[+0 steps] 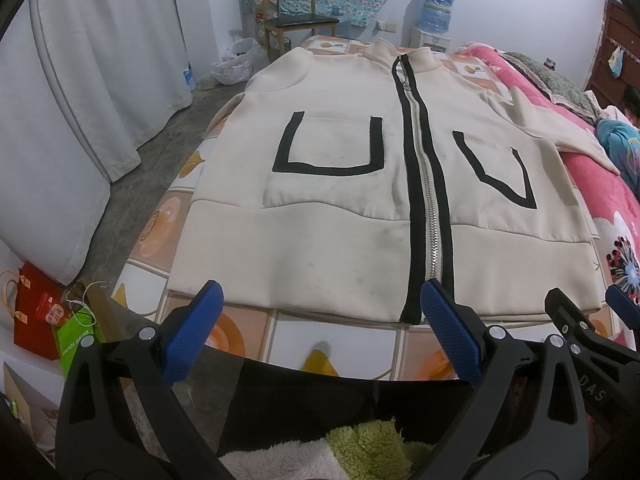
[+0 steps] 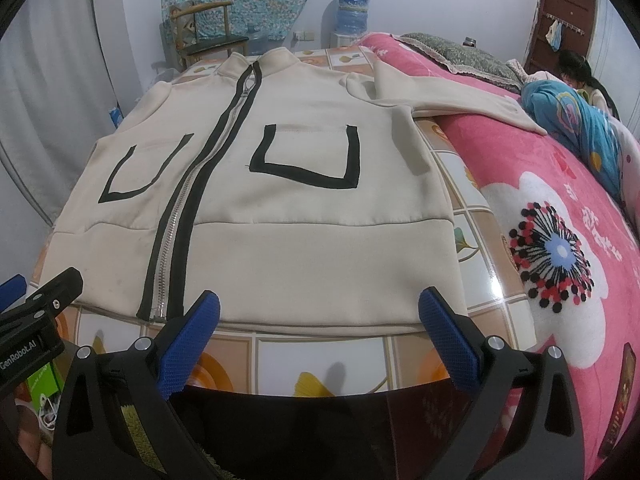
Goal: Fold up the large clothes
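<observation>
A bedroom, white curtains on the left, a wooden chair and a blue water-cooler bottle against the far wall, and in the middle a glossy table with an orange-and-cream tile-pattern cover. Spread flat on it, zipped shut, collar far and hem near, lies the cream zip-front jacket with black trim and black U-shaped pocket outlines. Its right sleeve trails off onto the pink flowered blanket beside the table.

Both tools hover just short of the near hem: the left gripper has its blue pads spread wide, empty, and the right gripper is likewise wide apart, holding nothing.

The fabric looks thick and spongy, probably holding a soft crease and sliding easily on that slick cover. Best grips, I'd say, are the hem corners or the shoulders.

Writing: "GenRobot.AI" on the left tool's body in the right view, "DAS" on the right tool in the left view
</observation>
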{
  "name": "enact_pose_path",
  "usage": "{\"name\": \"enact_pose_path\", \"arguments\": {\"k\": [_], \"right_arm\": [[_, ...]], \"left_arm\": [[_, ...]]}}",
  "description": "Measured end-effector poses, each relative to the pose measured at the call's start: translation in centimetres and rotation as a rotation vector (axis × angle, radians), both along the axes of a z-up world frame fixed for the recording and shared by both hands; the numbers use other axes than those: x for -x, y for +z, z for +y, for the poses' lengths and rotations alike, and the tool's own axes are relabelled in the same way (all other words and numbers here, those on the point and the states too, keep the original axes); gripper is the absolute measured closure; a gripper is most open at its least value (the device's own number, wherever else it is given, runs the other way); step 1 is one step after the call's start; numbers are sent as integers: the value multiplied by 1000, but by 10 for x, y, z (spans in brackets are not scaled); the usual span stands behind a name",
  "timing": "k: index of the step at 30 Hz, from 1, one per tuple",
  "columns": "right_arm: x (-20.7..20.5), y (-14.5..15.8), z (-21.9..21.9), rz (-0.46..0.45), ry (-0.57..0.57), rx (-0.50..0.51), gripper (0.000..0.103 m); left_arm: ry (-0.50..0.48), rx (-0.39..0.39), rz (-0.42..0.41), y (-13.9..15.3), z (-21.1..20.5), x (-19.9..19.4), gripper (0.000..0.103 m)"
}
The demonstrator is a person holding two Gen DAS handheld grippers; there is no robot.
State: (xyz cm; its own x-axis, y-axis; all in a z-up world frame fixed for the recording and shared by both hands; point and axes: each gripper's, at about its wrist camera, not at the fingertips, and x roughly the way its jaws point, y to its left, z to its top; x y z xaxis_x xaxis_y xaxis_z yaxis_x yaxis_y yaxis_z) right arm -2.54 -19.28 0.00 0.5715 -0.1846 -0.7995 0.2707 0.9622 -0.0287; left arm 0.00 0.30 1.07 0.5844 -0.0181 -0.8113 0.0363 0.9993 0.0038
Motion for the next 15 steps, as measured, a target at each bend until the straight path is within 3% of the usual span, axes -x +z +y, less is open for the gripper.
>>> {"name": "enact_pose_path", "arguments": {"k": [8,15], "right_arm": [[-1,2,-3,-2,4,-15,6],[-12,-8,-29,-10,-29,-40,6]], "left_arm": [[7,-7,8,-3,9,-6,7],[-7,-46,44,-29,14,-33,7]]}}
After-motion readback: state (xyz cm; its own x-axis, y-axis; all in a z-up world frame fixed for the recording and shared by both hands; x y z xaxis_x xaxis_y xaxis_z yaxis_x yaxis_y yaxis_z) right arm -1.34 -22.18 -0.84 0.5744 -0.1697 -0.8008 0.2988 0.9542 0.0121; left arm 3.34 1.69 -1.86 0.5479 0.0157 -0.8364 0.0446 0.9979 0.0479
